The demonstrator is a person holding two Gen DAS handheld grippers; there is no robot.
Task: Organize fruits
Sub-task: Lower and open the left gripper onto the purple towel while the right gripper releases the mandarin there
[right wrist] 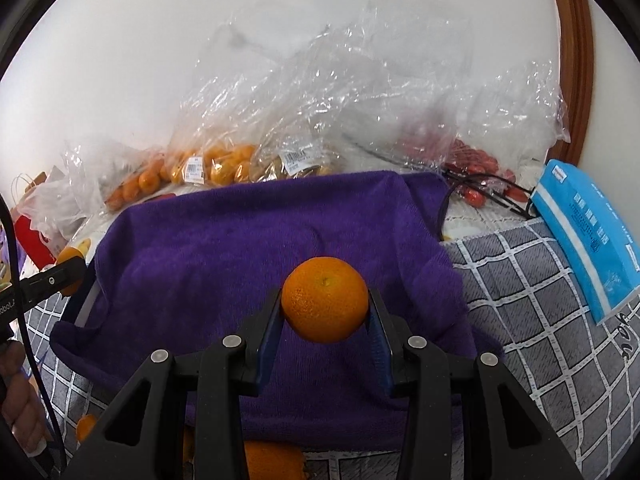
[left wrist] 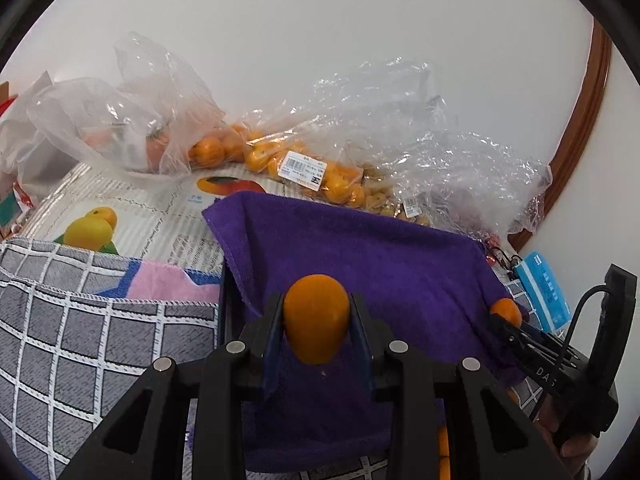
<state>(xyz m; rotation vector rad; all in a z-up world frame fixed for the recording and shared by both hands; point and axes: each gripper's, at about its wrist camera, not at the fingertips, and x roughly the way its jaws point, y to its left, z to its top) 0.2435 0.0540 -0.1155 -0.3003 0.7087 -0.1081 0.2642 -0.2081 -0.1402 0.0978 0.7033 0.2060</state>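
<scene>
In the left wrist view my left gripper point(left wrist: 316, 305) is shut on an oval orange point(left wrist: 316, 320), held just above a purple towel point(left wrist: 392, 264). My right gripper point(right wrist: 325, 300) is shut on a round orange point(right wrist: 325, 305) over the same purple towel point(right wrist: 240, 248). The towel drapes over a low tray-like frame whose edge point(right wrist: 85, 304) shows at the left. Each gripper also appears in the other's view: the right one point(left wrist: 505, 322) with its orange point(left wrist: 507, 310) at the towel's right side, the left one point(right wrist: 66, 270) at the towel's left side.
Clear plastic bags of small oranges point(left wrist: 304, 168) lie along the white wall behind the towel, with red fruit point(right wrist: 476, 172) in another bag. A grey checked cloth point(left wrist: 80, 340) covers the surface. A blue tissue pack point(right wrist: 588, 236) lies at right. Loose oranges point(right wrist: 272, 460) sit near the front edge.
</scene>
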